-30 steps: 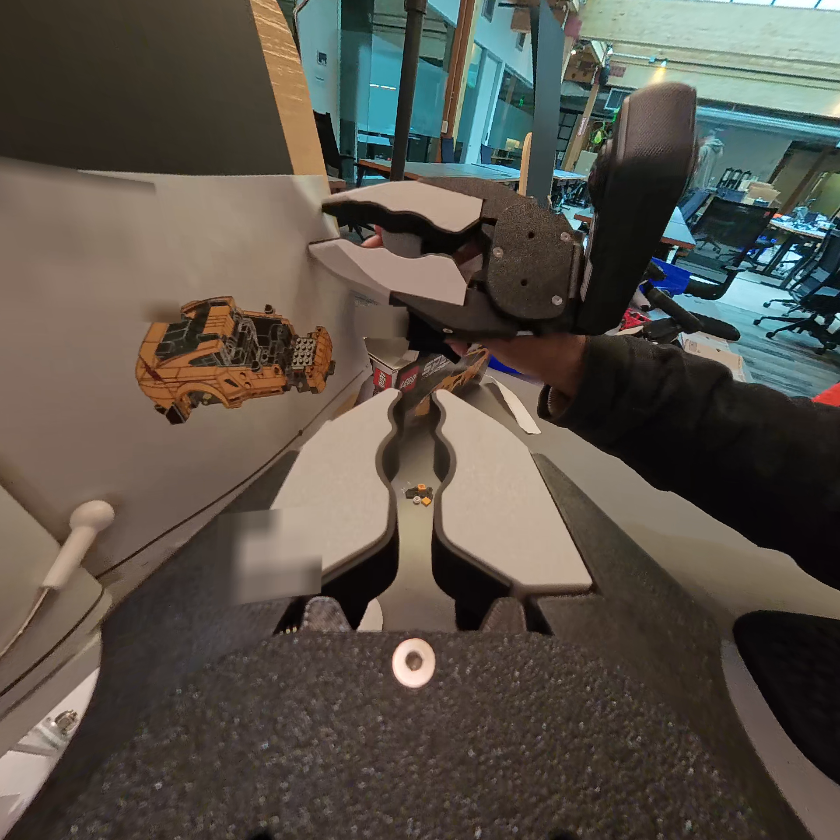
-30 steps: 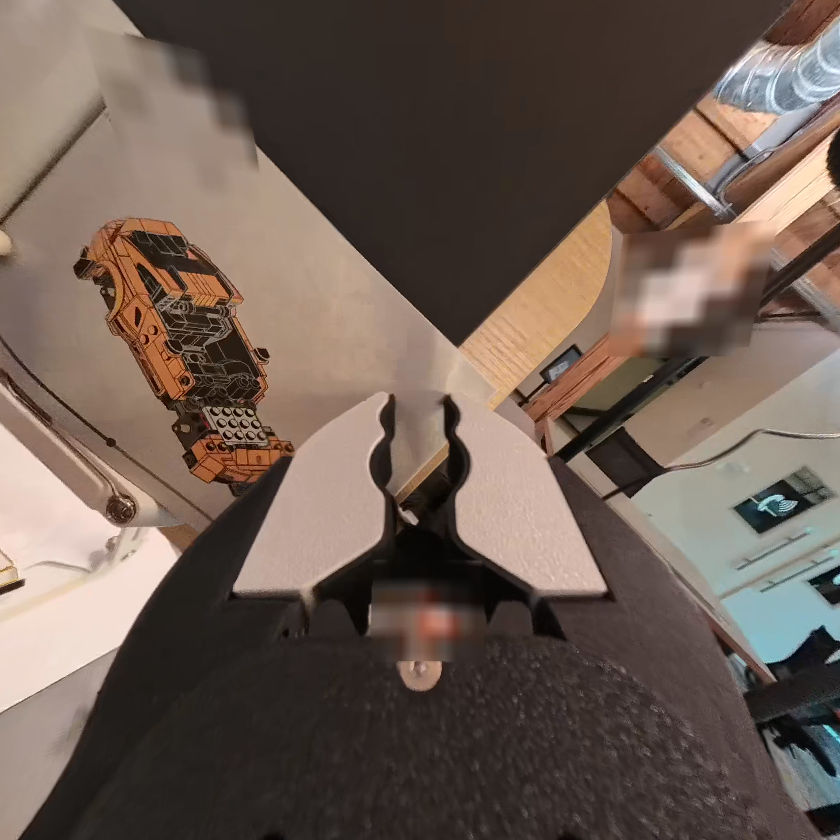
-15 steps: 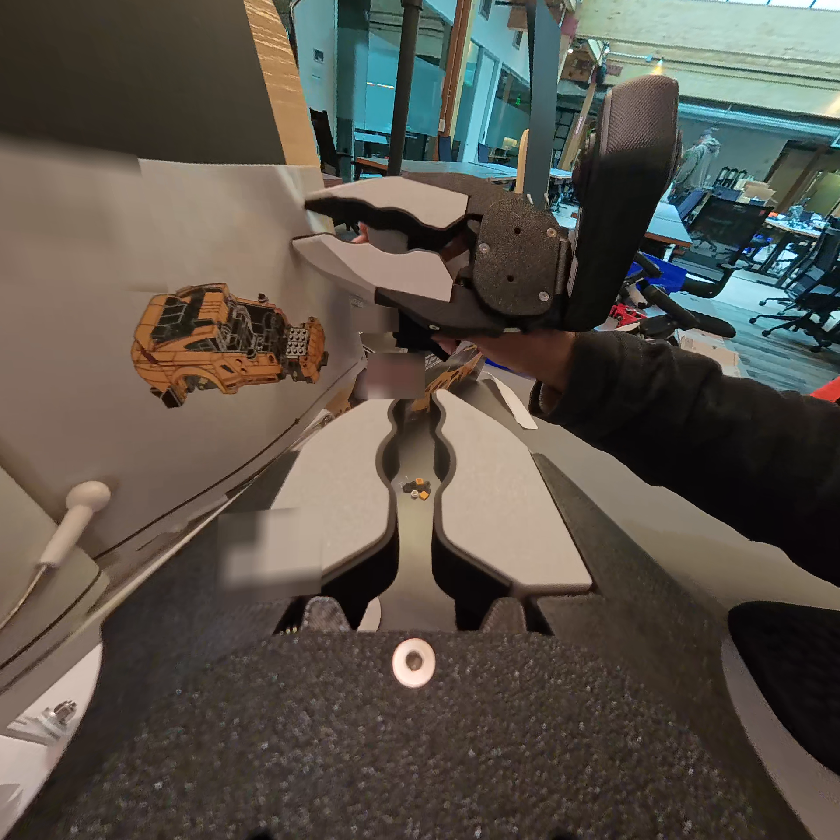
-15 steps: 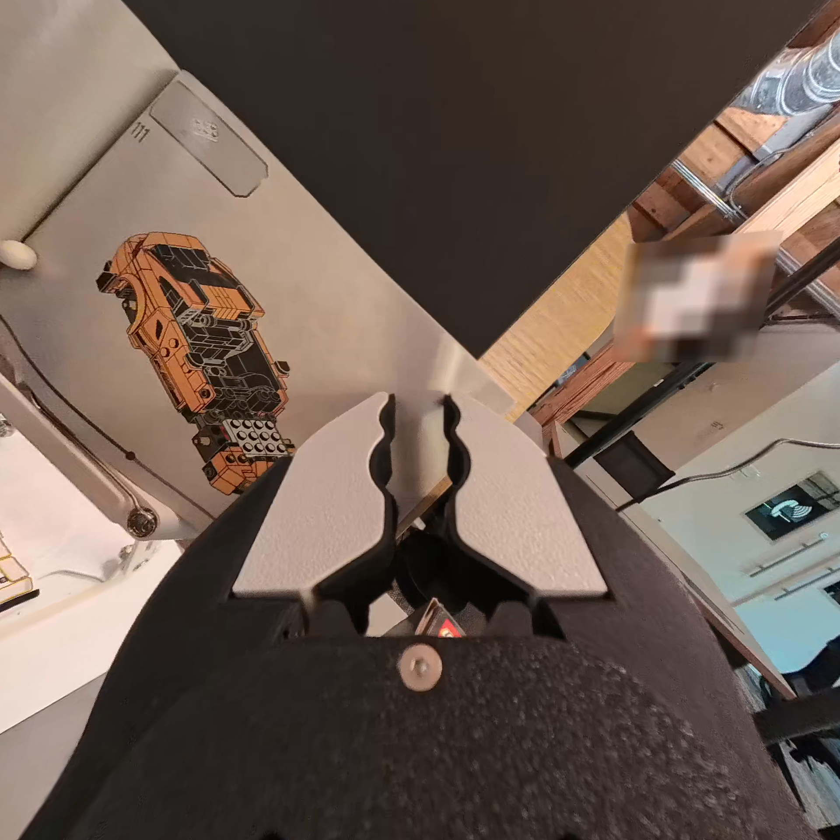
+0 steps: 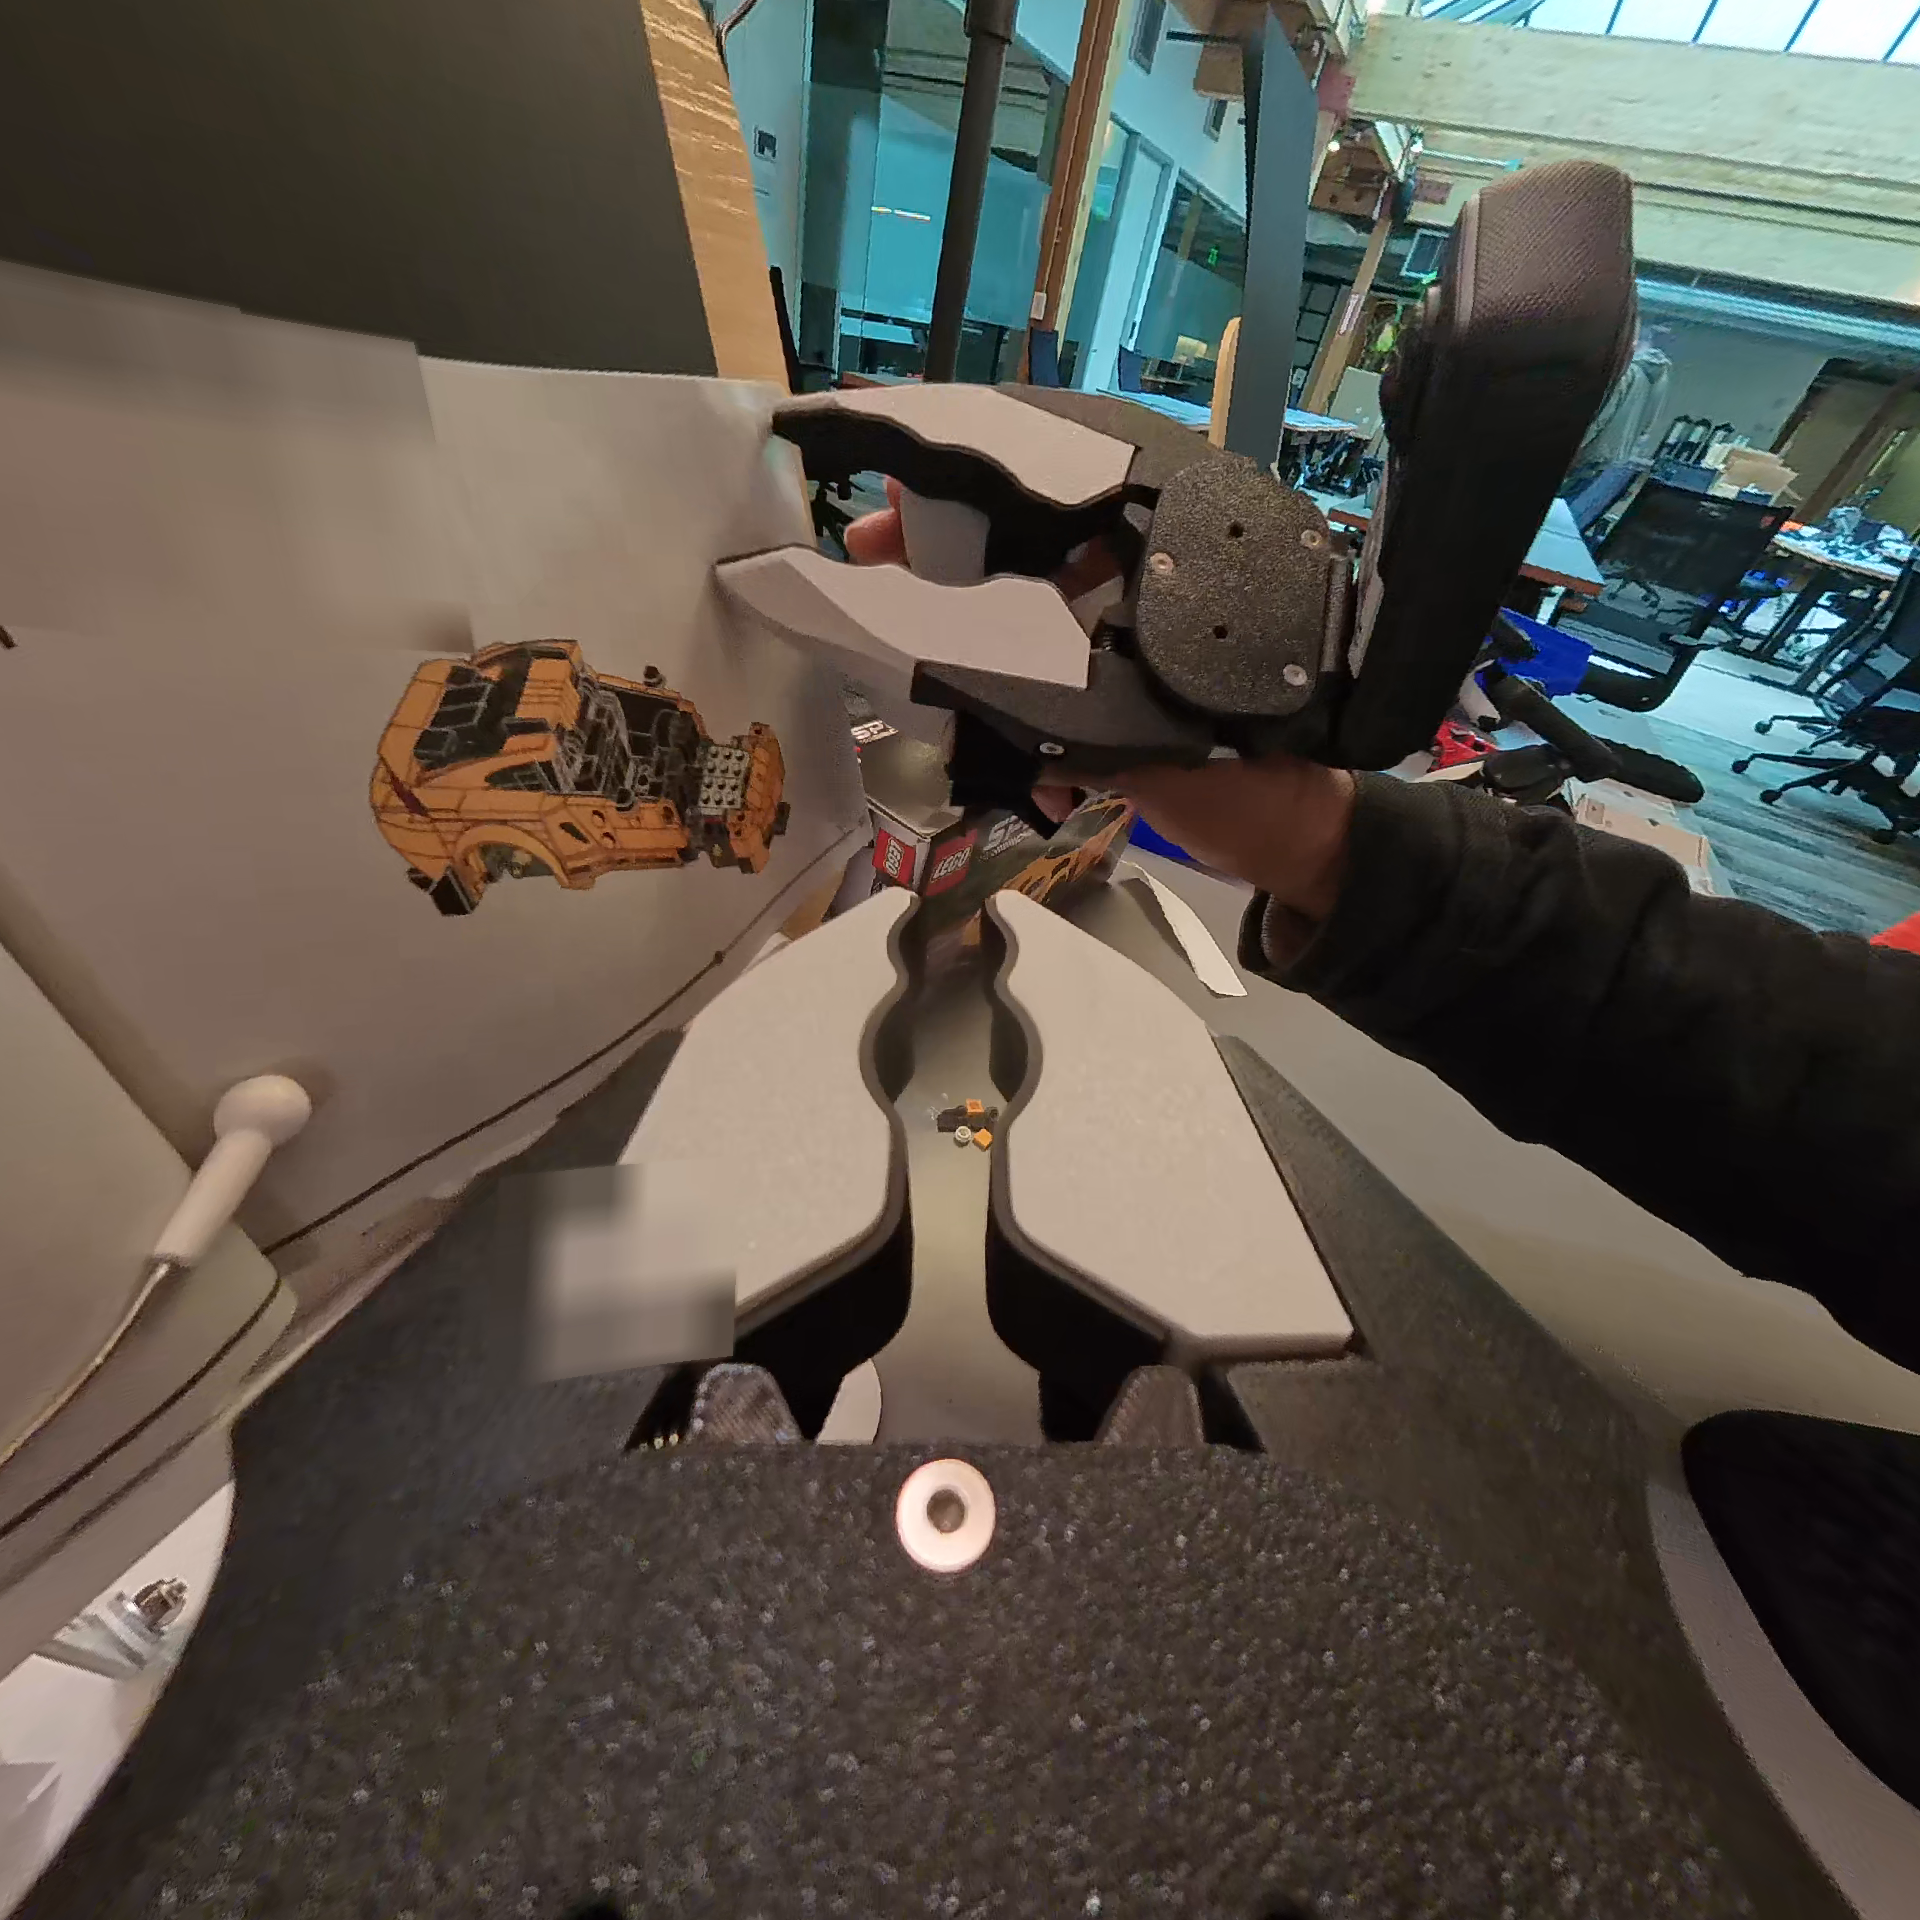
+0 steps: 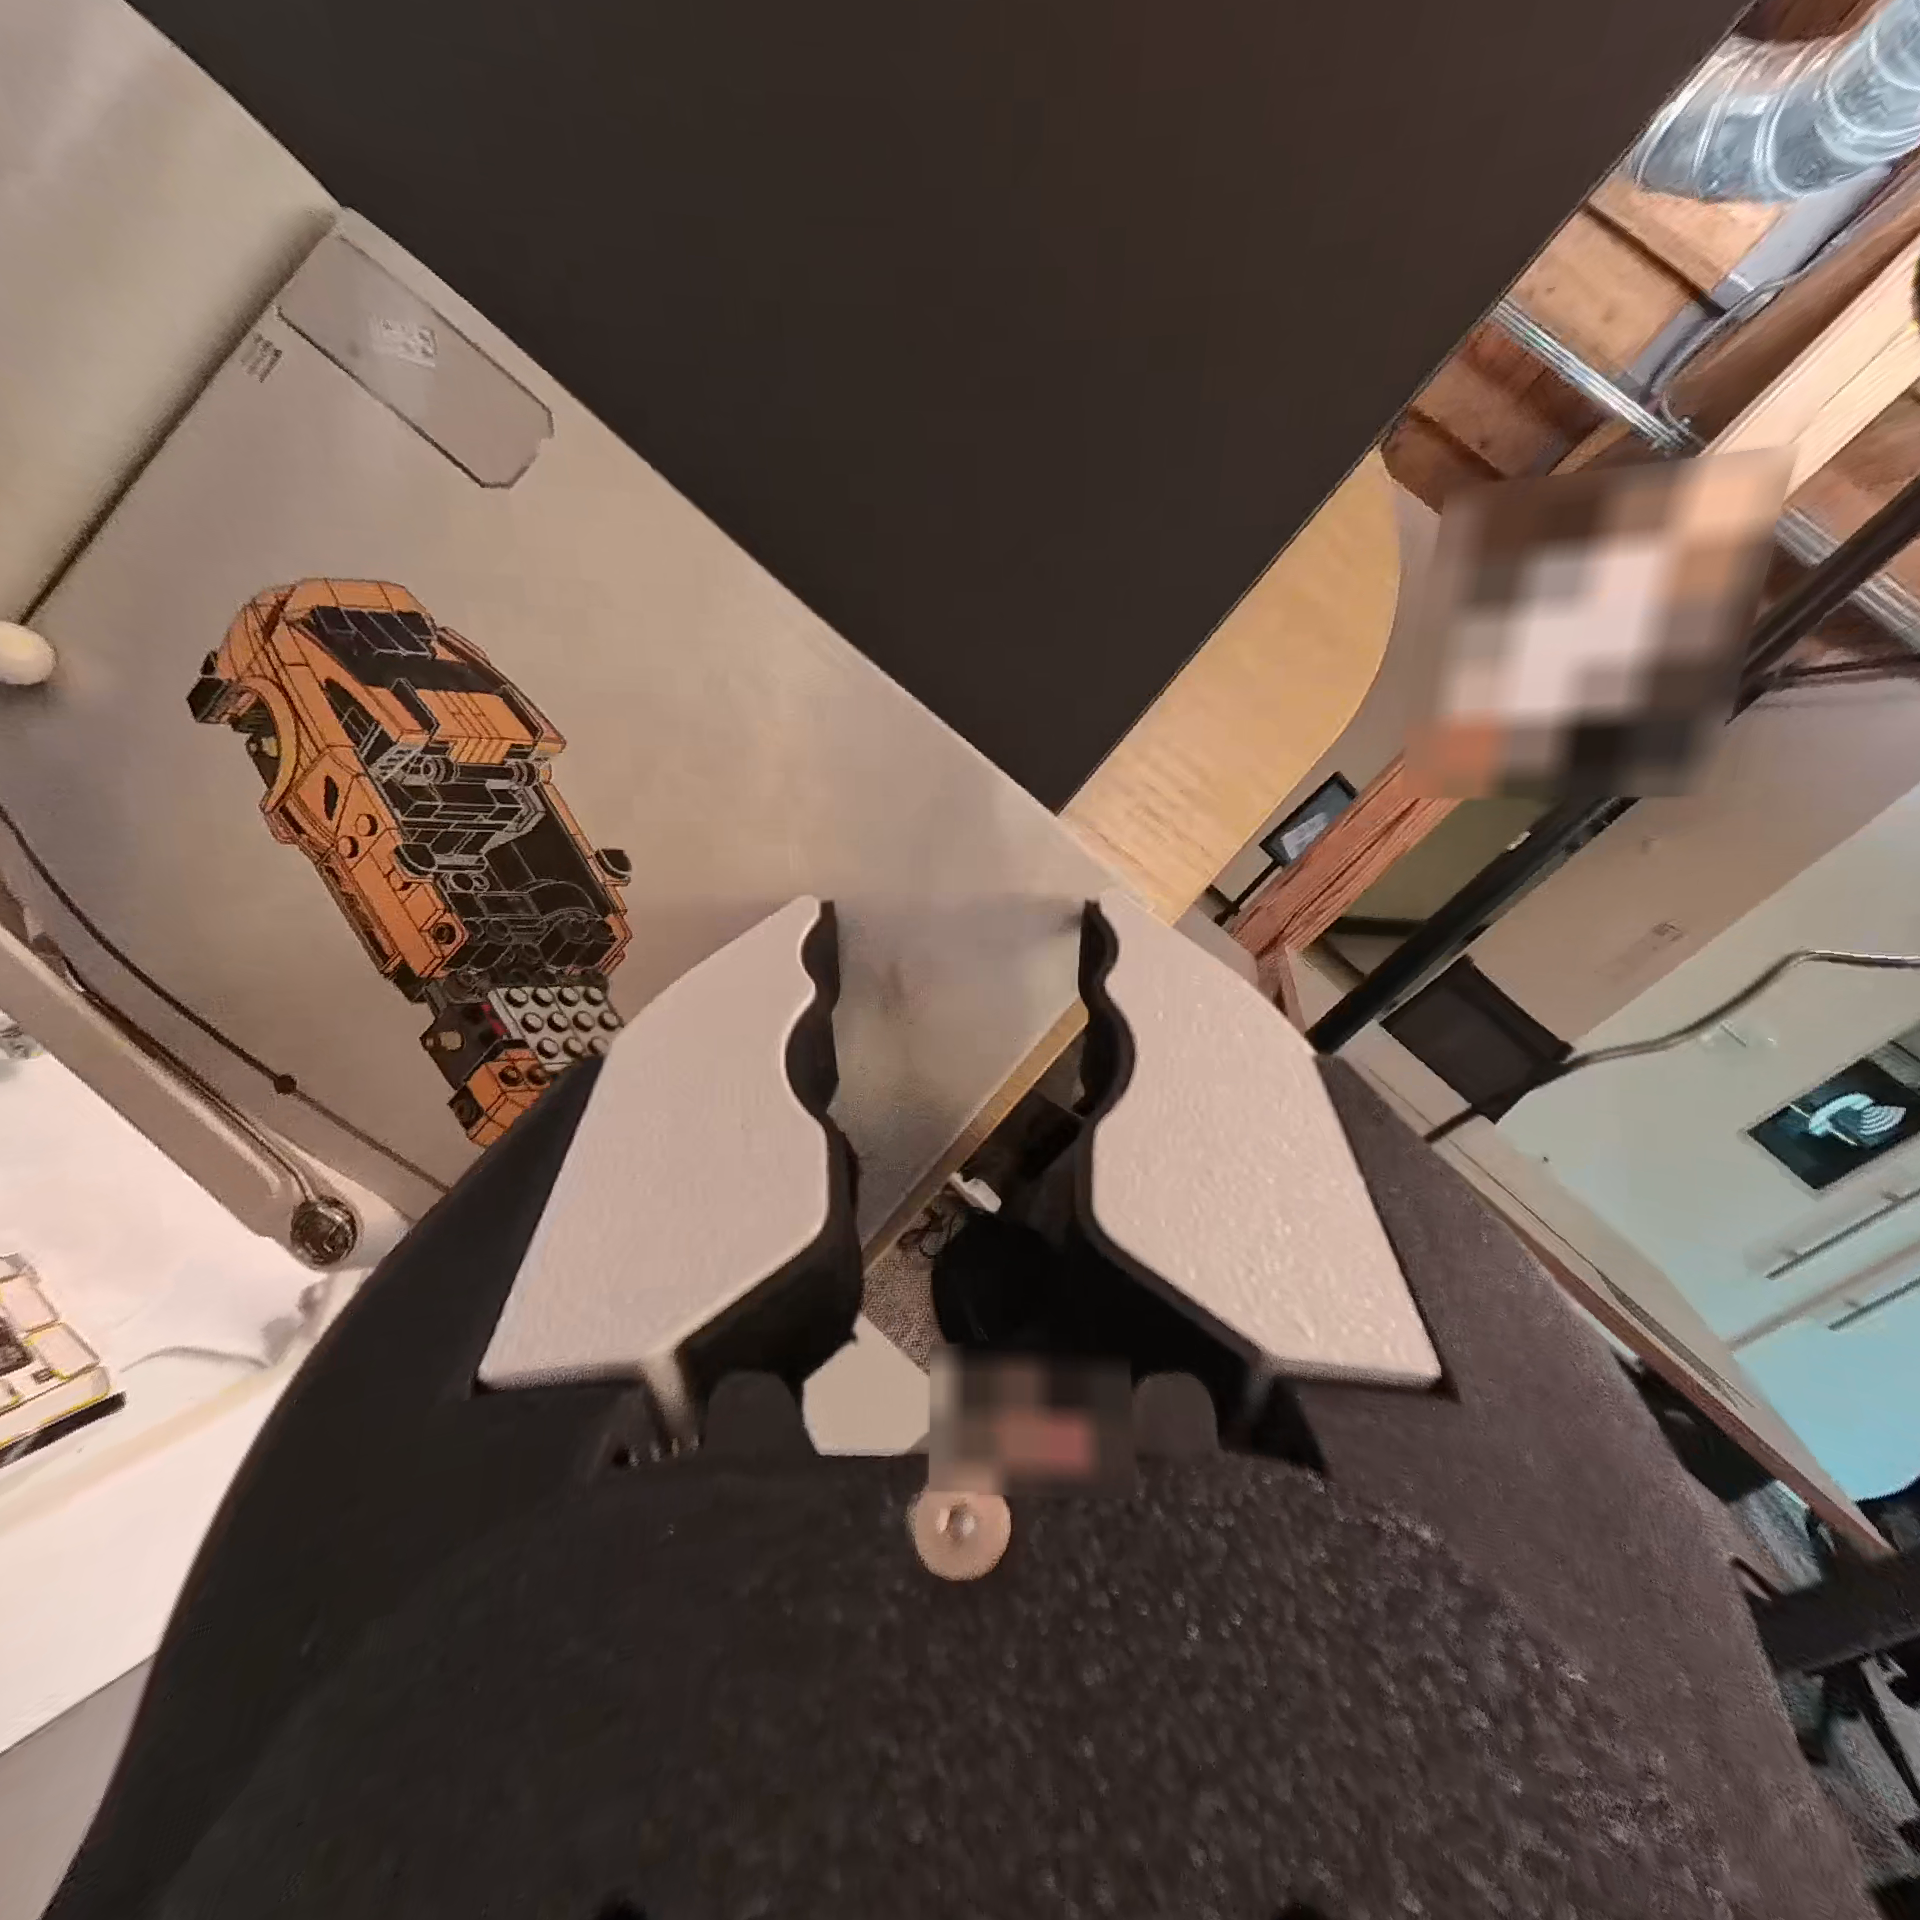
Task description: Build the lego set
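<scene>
The instruction page (image 5: 582, 582) with an orange car drawing (image 5: 571, 769) stands tilted on a holder at the left. It also shows in the right wrist view (image 6: 727, 727). My right gripper (image 5: 753, 494) is open, its jaws on either side of the page's right edge; in its own view (image 6: 956, 935) the page edge lies in the wide gap, not clamped. My left gripper (image 5: 948, 920) is low over the grey table, empty, with only a narrow gap between its fingers. A few small orange and black bricks (image 5: 966, 1127) lie on the table, seen through that gap.
The Lego box (image 5: 977, 862) stands on the table beyond my left fingertips, below the right gripper. A white knob on a rod (image 5: 255, 1112) presses on the page at lower left. A dark panel (image 6: 935, 312) rises behind the page. White sheets (image 6: 62, 1340) lie at lower left.
My right gripper's jaws have opened much wider around the page edge, and the page now looks closer in its view. My left gripper has stayed put.
</scene>
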`<action>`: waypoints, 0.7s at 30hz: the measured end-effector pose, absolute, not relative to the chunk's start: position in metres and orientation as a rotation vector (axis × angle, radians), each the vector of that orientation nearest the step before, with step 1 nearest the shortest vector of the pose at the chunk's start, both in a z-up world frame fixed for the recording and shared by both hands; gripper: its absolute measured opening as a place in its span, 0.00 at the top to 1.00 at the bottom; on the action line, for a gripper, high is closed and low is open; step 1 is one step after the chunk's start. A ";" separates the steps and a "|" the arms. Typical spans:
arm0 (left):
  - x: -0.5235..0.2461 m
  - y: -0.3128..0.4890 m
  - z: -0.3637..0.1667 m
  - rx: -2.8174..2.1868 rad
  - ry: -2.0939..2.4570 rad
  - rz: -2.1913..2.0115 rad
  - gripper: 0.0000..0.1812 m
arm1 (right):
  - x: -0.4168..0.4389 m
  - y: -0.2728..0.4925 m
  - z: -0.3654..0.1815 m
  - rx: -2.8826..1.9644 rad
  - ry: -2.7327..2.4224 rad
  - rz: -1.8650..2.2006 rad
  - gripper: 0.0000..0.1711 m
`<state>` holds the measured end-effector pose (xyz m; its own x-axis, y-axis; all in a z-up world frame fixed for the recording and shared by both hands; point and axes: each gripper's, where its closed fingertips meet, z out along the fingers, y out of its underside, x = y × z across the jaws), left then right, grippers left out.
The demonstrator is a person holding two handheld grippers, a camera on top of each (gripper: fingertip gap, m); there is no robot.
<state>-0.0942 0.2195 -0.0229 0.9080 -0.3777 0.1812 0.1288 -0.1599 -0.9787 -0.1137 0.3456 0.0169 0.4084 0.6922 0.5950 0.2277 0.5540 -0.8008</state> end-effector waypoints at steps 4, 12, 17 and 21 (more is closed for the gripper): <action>-0.097 0.215 -0.024 -1.665 0.185 -0.432 0.95 | -0.117 0.344 0.012 -0.979 -1.151 0.353 0.82; -0.107 0.197 -0.035 -1.623 0.111 -0.391 0.96 | -0.120 0.346 0.007 -1.014 -1.147 0.364 0.98; -0.109 0.180 -0.052 -1.613 0.089 -0.379 0.96 | -0.119 0.343 0.004 -1.040 -1.164 0.394 1.00; -0.120 0.160 -0.069 -1.630 0.076 -0.337 0.96 | -0.104 0.344 0.018 -0.987 -1.074 0.357 0.89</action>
<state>-0.1204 0.1599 -0.0686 0.9529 -0.2503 0.1713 0.1526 -0.0927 -0.9839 -0.1038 0.3438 0.0185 0.4715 0.6749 0.5676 0.1999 0.5451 -0.8142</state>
